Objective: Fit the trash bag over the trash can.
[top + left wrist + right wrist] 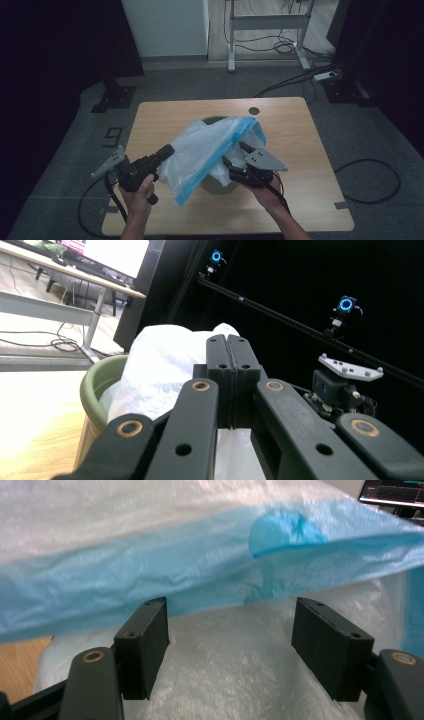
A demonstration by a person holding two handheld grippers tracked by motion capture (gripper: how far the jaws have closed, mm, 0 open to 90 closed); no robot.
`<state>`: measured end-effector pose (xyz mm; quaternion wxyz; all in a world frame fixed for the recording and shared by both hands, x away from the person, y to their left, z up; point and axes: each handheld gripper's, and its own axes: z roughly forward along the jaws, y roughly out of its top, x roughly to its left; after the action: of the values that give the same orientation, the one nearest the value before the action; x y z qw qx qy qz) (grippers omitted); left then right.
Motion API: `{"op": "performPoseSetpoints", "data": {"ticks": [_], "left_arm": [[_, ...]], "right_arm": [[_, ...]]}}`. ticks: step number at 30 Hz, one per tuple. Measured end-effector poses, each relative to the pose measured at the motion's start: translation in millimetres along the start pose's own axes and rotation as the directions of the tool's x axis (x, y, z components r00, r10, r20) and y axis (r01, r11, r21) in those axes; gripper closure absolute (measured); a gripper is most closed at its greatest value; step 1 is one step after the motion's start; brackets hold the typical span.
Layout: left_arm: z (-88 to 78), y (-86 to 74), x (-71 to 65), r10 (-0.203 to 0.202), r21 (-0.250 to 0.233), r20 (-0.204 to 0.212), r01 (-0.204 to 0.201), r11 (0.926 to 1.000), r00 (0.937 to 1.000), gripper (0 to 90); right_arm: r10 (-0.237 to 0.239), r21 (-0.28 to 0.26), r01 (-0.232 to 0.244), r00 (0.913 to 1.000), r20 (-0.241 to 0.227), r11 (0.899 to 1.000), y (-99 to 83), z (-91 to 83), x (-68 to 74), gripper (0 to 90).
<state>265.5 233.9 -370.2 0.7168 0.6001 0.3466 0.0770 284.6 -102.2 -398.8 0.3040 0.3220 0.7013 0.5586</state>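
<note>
A white plastic bag [210, 145] with a blue-banded mouth drapes over a green bin [215, 120] in the middle of the wooden table [295, 135]. My left gripper [169, 149] is at the bag's left side, jaws pressed together on the film, which it holds raised. In the left gripper view the shut left gripper [230, 347] stands in front of the bag [160, 365] and the bin [97, 382]. My right gripper [236, 154] reaches under the bag's blue edge from the right. It [230, 625] is open, with the blue band [150, 580] stretched just above the fingertips and white film behind them.
A small round hole [254, 110] sits near the table's far edge. Cables and a white desk frame [267, 22] lie on the floor beyond. A black cable loops on the floor at the right [370, 180]. Bare tabletop surrounds the bin.
</note>
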Motion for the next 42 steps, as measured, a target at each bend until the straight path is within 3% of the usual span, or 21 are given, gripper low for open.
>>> {"op": "performPoseSetpoints", "data": {"ticks": [6, 11, 14, 16, 18, 23, 24, 28, 32, 36, 37, 39, 42], "left_arm": [[4.2, -7.1, 0.2, 0.008, 0.042, -0.003, -0.008, 0.9991, 1.0, 89.5], [9.4, -14.4, -1.4, 0.048, 0.108, -0.035, -0.044, 0.9932, 0.9983, 87.5], [12.4, -14.0, -4.4, 0.079, 0.152, -0.04, -0.072, 0.9858, 0.9961, 76.1], [14.8, -10.4, -8.6, 0.108, 0.181, -0.051, -0.097, 0.9787, 0.9929, 61.6], [16.6, -5.5, -15.3, 0.151, 0.2, -0.061, -0.136, 0.9702, 0.9867, 54.6], [23.0, 6.6, -34.0, 0.247, 0.238, -0.079, -0.222, 0.9457, 0.9659, 45.0], [25.8, 9.0, -38.2, 0.264, 0.252, -0.07, -0.239, 0.938, 0.962, 44.1], [38.0, 11.6, -51.1, 0.284, 0.292, -0.021, -0.266, 0.9188, 0.9586, 40.3], [48.2, 10.5, -59.7, 0.261, 0.321, 0.03, -0.256, 0.9118, 0.965, 31.7], [55.7, 7.4, -64.2, 0.26, 0.355, 0.047, -0.26, 0.8982, 0.9644, 27.7], [58.0, 6.2, -64.8, 0.259, 0.367, 0.054, -0.26, 0.8931, 0.9644, 27.0], [61.9, 3.3, -64.9, 0.258, 0.384, 0.061, -0.261, 0.8857, 0.9643, 26.2], [65.2, -1.2, -64.0, 0.25, 0.393, 0.07, -0.256, 0.8832, 0.9659, 26.2]], "right_arm": [[0.01, -0.019, -0.01, 0.9999, 0.003, 1.0, 3.4, 0.6, -2.6, 30.9], [0.013, -0.057, -0.012, 0.9997, 0.019, 0.998, 5.9, -6.6, -1.4, 30.9], [0.009, -0.076, -0.007, 0.9996, 0.028, 0.997, 8.2, -12.1, -2.7, 30.9], [0.013, -0.075, -0.01, 0.9995, 0.031, 0.997, 9.3, -13.1, -4.4, 30.9], [0.014, -0.075, -0.012, 0.9994, 0.03, 0.997, 10.1, -13.7, -5.7, 31.1], [0.012, -0.083, -0.009, 0.9996, 0.027, 0.996, 11.6, -16.1, -5.7, 31.7], [0.012, -0.086, -0.009, 0.9996, 0.026, 0.996, 12.1, -16.8, -5.5, 31.9], [0.009, -0.096, -0.007, 0.9997, 0.024, 0.995, 16.2, -19.2, -4.0, 32.2], [0.003, -0.101, 0.0, 0.9997, 0.025, 0.995, 19.6, -20.9, -3.3, 32.7], [0.002, -0.108, 0.001, 0.9997, 0.024, 0.994, 21.8, -22.2, -3.0, 35.0], [0.0, -0.11, 0.003, 0.9997, 0.023, 0.994, 22.2, -22.4, -2.8, 37.4], [-0.002, -0.113, 0.003, 0.9999, 0.012, 0.994, 22.7, -22.9, -2.6, 50.6], [-0.005, -0.116, -0.001, 0.9986, -0.052, 0.993, 23.3, -23.7, -1.5, 70.1]]}}
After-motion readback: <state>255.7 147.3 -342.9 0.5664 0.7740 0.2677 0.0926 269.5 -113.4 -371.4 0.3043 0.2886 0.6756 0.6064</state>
